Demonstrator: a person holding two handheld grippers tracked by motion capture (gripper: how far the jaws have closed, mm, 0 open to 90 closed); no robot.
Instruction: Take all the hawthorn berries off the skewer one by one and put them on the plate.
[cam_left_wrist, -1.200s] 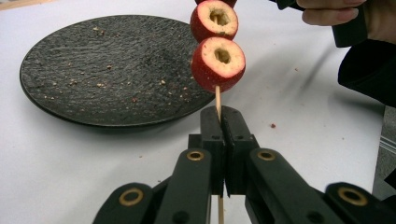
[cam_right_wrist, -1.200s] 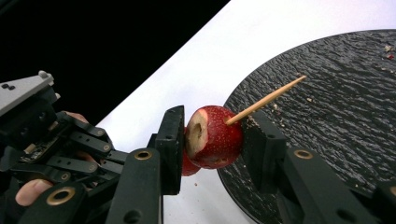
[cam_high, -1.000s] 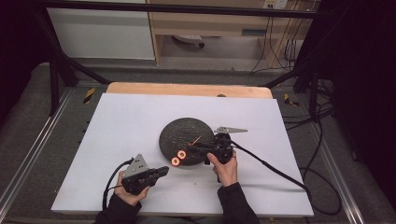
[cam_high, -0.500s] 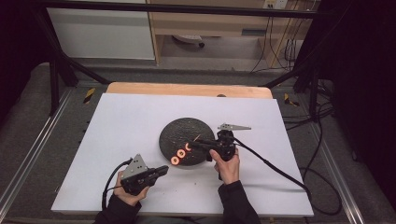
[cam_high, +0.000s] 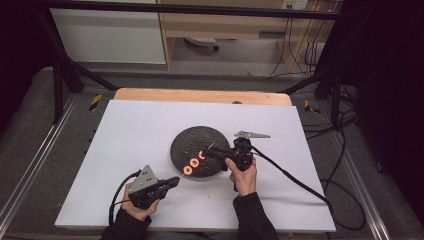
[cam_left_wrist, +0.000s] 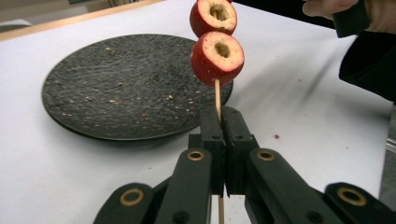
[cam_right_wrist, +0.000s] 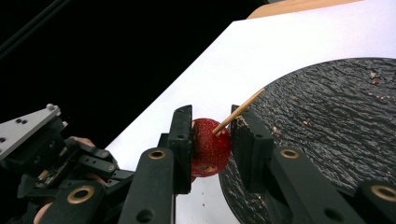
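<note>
High view: left tongs (cam_high: 176, 181) clenched on a skewer (cam_high: 184, 174) low on the table (cam_high: 130, 130), right tongs (cam_high: 206, 151) over the plate (cam_high: 197, 137), shifted a little along the stick since a second ago. Jaws just closing on the top berry (cam_high: 202, 154).

Left gripper view: skewer (cam_left_wrist: 217, 100) pinched tight, two red berries threaded above the plate (cam_left_wrist: 116, 88).

Right gripper view: berry (cam_right_wrist: 210, 144) squeezed between the pads, skewer tip (cam_right_wrist: 240, 111) poking through. Probably pushing it further down next.
</note>
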